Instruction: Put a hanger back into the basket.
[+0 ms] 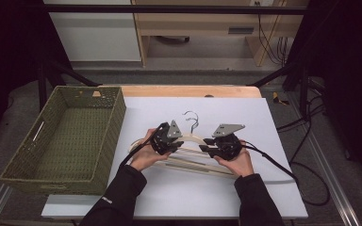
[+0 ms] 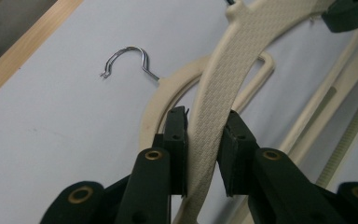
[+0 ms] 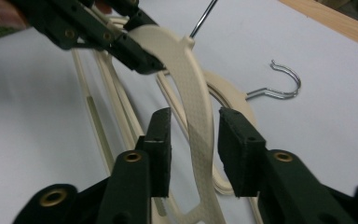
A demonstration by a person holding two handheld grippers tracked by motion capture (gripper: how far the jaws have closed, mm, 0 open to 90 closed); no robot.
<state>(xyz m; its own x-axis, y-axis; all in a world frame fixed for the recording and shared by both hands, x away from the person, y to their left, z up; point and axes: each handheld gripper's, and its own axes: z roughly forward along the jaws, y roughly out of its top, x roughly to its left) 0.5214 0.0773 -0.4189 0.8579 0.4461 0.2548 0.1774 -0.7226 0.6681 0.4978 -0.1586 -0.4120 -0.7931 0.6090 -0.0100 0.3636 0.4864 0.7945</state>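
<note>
Two grippers are flanking one cream hanger [image 2: 223,84]: the left gripper [image 2: 205,140] is clamping its textured arm, while the right gripper [image 3: 191,140] is standing slightly open around the same arm, pads apart from it, above other hangers [image 3: 116,112] lying beneath.

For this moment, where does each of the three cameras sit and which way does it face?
High view: above the person's side, facing forward and down on the table, the basket and both forearms with grippers.
Left gripper view: rides the left gripper, looking along its fingers pressed on the cream hanger.
Right gripper view: rides the right gripper, fingers apart around that hanger, with the left gripper farther off.
Shared by both gripper views: the hanger and a metal hook lying on the table.
</note>
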